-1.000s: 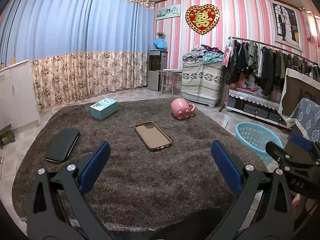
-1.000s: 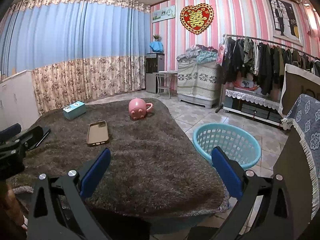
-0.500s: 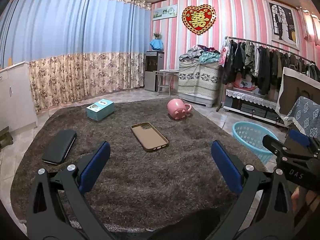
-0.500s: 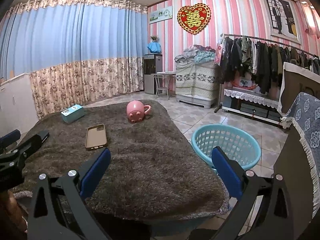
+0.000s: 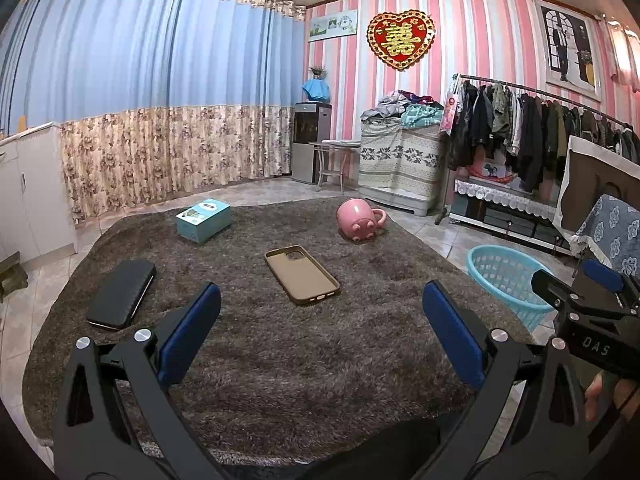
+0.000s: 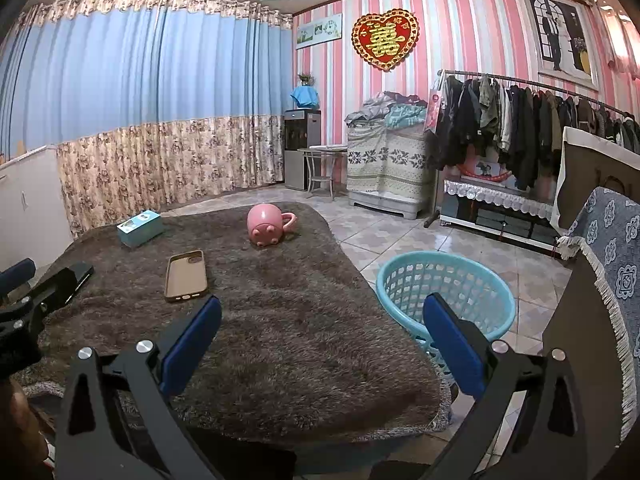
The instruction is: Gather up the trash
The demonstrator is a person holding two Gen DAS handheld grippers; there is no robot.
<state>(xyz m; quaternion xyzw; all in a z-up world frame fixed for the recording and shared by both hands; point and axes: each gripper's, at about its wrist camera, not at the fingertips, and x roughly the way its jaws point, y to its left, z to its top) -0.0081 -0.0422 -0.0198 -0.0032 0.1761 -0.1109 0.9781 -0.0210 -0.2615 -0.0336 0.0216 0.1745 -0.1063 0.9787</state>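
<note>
Pink-and-white striped walls and long blue curtains [image 5: 140, 80] closed the room in, with a red heart ornament [image 5: 401, 39] hung high on the stripes and a rack of dark clothes [image 6: 516, 128] along the right side. Low in the middle lay a table covered by a shaggy brown cloth [image 5: 280, 352], and four things rested on it, well apart from one another. A pink pig-shaped mug [image 5: 358, 220] lay tipped on its side near the far edge. A teal box [image 5: 203, 220] sat toward the far left. A tan phone case [image 5: 302, 274] lay hollow side up near the centre, and a black phone [image 5: 121, 294] rested flat near the left edge.

On the tiled floor just beside the table's right edge stood a light blue plastic basket [image 6: 446, 294] (its perforated wall showed best from the right wrist view); nothing could be seen in it.

The left gripper [image 5: 320, 308] hung over the near part of the cloth, its blue-padded fingers [image 5: 190, 334] spread wide apart and holding nothing. The right gripper [image 6: 320, 322] was likewise spread, nothing between its pads, its right finger [image 6: 452, 344] overlapping the basket's near rim in the picture. Each tool showed at the edge of the other's view.
</note>
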